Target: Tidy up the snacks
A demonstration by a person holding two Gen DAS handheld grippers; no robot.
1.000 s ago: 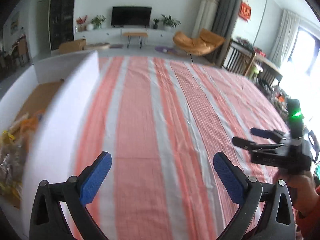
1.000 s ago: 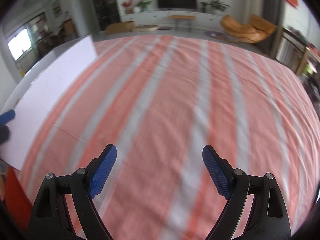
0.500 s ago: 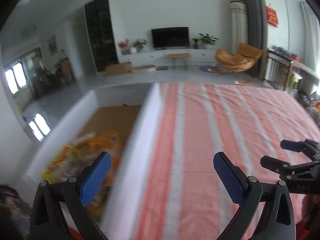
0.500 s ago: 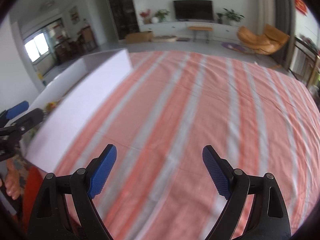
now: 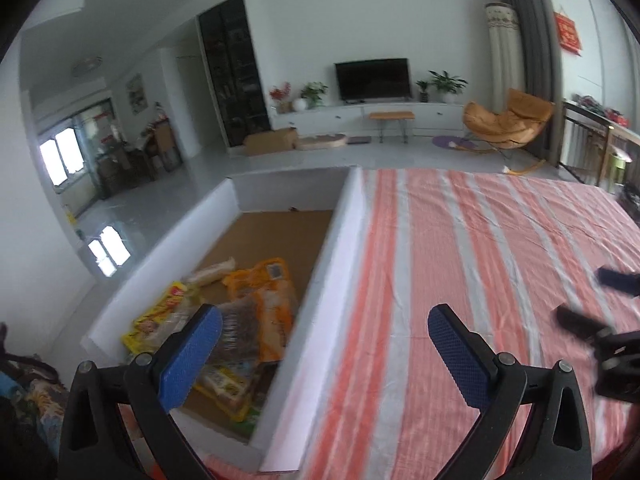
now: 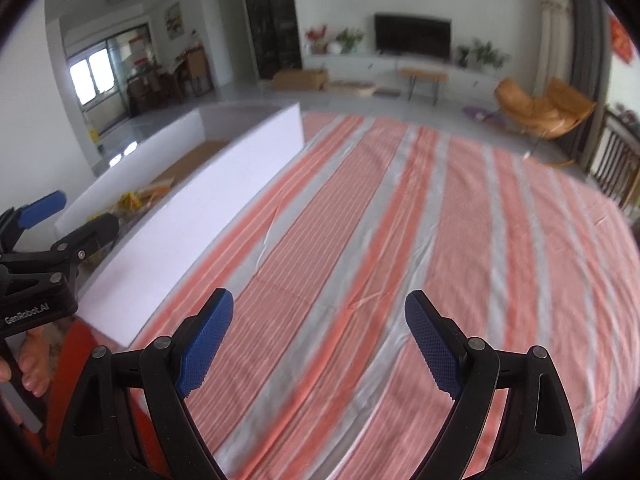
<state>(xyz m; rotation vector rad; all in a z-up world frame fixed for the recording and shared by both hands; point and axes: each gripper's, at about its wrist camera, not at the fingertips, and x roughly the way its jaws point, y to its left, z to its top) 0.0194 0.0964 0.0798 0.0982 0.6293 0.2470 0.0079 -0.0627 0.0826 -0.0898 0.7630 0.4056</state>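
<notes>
At the left, a white box (image 5: 328, 264) holds a pile of snack packets (image 5: 256, 320) at its near end. The left gripper (image 5: 324, 336) hovers released and empty over the box's right wall. To the right, the right gripper (image 6: 320, 332) hangs released and empty above the striped-cloth worktop (image 6: 400, 240).

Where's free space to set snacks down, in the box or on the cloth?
Far half of the white box, its brown floor bare up to the back wall. Striped tablecloth right of the box wall: bare. Crowded: box's near end, piled snack packets.
</notes>
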